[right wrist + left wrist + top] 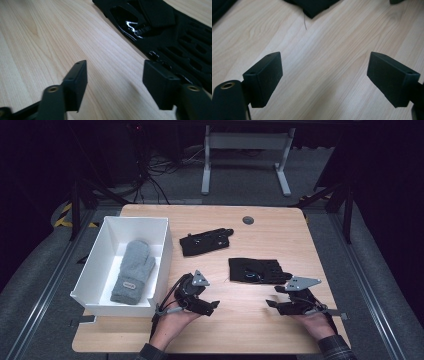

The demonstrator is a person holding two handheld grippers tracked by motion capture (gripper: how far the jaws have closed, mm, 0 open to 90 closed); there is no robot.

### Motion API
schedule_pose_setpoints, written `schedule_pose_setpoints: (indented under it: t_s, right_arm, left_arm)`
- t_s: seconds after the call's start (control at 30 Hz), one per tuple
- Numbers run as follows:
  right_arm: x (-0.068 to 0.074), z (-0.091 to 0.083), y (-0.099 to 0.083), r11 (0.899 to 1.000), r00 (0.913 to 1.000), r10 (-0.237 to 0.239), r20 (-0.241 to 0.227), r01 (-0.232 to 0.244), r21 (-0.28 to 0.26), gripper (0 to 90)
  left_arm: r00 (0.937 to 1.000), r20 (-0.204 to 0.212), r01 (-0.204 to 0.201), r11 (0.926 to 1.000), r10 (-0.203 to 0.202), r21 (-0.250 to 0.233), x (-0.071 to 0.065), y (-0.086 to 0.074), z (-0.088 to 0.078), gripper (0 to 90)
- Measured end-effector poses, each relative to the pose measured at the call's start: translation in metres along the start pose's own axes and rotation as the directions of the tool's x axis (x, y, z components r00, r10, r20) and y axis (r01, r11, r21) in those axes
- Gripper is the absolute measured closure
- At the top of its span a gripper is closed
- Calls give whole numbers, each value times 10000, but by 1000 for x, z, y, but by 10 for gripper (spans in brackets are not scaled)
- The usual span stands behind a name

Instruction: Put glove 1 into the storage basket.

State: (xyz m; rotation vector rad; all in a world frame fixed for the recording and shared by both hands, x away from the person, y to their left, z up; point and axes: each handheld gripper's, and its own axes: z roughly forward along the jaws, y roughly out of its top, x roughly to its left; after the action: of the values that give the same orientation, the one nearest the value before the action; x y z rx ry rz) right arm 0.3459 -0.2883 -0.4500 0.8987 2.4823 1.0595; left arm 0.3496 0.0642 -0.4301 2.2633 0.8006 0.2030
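Note:
Two black gloves lie on the wooden table: one (206,241) toward the middle back, the other (256,270) nearer and to the right. A grey mitten (133,270) rests inside a white box (161,264) at the left. My left gripper (214,304) hovers low over bare wood beside the box, open, with nothing between its fingers (324,65); a corner of a black glove (314,6) lies beyond it. My right gripper (271,303) sits just in front of the nearer glove (172,32), open over bare wood (115,72), its right jaw close to the glove's edge.
A round grey grommet (248,220) is set in the table near its back edge. A white desk frame (245,155) and cables stand on the floor behind. Bare wood lies between the two grippers at the front.

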Motion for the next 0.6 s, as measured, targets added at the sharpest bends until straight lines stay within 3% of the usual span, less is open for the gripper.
schedule_pose_setpoints:
  t_s: [0.13, 0.17, 0.2, 0.23, 0.33, 0.53, 0.6]
  right_arm:
    - [0, 2, 7, 10000, 9997, -14, -234, 12, -77, 599]
    - [0, 3, 13, 9999, 9995, 73, -301, -76, -95, 699]
    - [0, 3, 13, 9999, 9995, 73, -301, -76, -95, 699]
    - [0, 5, 21, 9998, 9993, 115, -369, -121, -174, 790]
    - [0, 8, 27, 9997, 9992, 125, -376, -133, -226, 876]
    - [-2, 21, 38, 9998, 9992, 92, -396, -98, -156, 900]
    - [-3, 24, 44, 9996, 9990, 113, -424, -125, -268, 900]
  left_arm:
    - [10000, -89, 19, 9996, -16, 286, 2, -11, 8, 118]
    - [9999, -110, 33, 9989, -28, 475, 1, -15, 12, 99]
    - [9999, -110, 33, 9989, -28, 475, 1, -15, 12, 93]
    - [9999, -105, -58, 9980, 64, 626, -1, -18, 14, 87]
    - [9990, -291, -317, 9966, 340, 760, -4, -21, 18, 81]
    - [9989, -128, -433, 9939, 448, 1014, -4, -24, 24, 24]
    - [9978, -100, -631, 9907, 648, 1202, -3, -26, 28, 3]
